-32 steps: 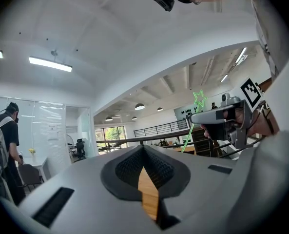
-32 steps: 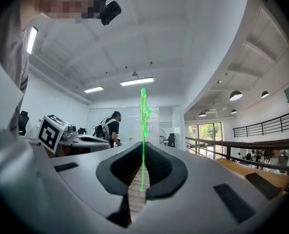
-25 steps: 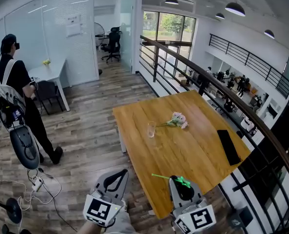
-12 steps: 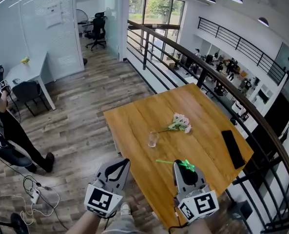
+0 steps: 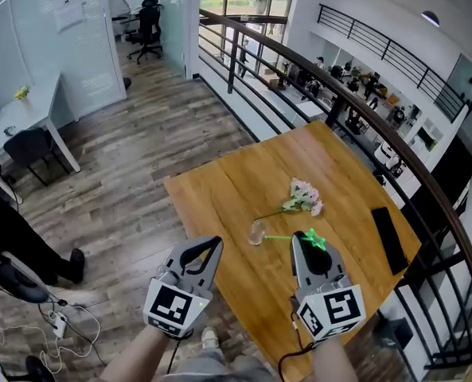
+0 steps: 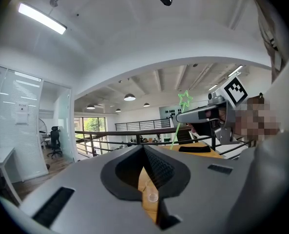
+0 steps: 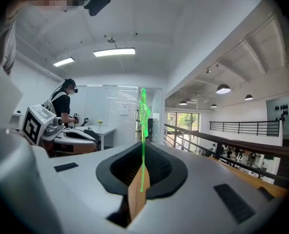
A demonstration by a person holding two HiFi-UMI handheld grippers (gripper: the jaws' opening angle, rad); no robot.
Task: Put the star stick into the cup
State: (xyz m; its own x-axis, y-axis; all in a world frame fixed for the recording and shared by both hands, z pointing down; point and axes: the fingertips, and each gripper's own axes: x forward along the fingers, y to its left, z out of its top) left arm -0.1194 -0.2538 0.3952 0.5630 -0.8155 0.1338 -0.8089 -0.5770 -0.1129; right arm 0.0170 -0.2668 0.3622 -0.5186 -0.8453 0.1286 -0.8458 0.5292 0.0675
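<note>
The star stick (image 5: 287, 237) is a thin green rod with a star (image 5: 316, 240) at one end. My right gripper (image 5: 303, 237) is shut on it and holds it level over the wooden table (image 5: 220, 185). Its plain end points left, close to the small clear cup (image 5: 257, 231), which stands upright on the table. In the right gripper view the stick (image 7: 143, 150) rises from between the shut jaws. My left gripper (image 5: 212, 243) hovers just left of the cup with its jaws closed and nothing in them. The cup (image 6: 151, 195) shows through the narrow gap between the left gripper's jaws.
A bunch of pale pink flowers (image 5: 303, 200) lies on the table beyond the cup. A flat black object (image 5: 390, 239) lies near the table's right edge, beside a dark railing (image 5: 355, 106). A person (image 7: 64, 104) stands at the left by a white desk (image 5: 29, 110).
Both grippers have moved forward over the table toward the cup. The stick's plain end has come close to the cup's right side. The camera has tilted further down.
</note>
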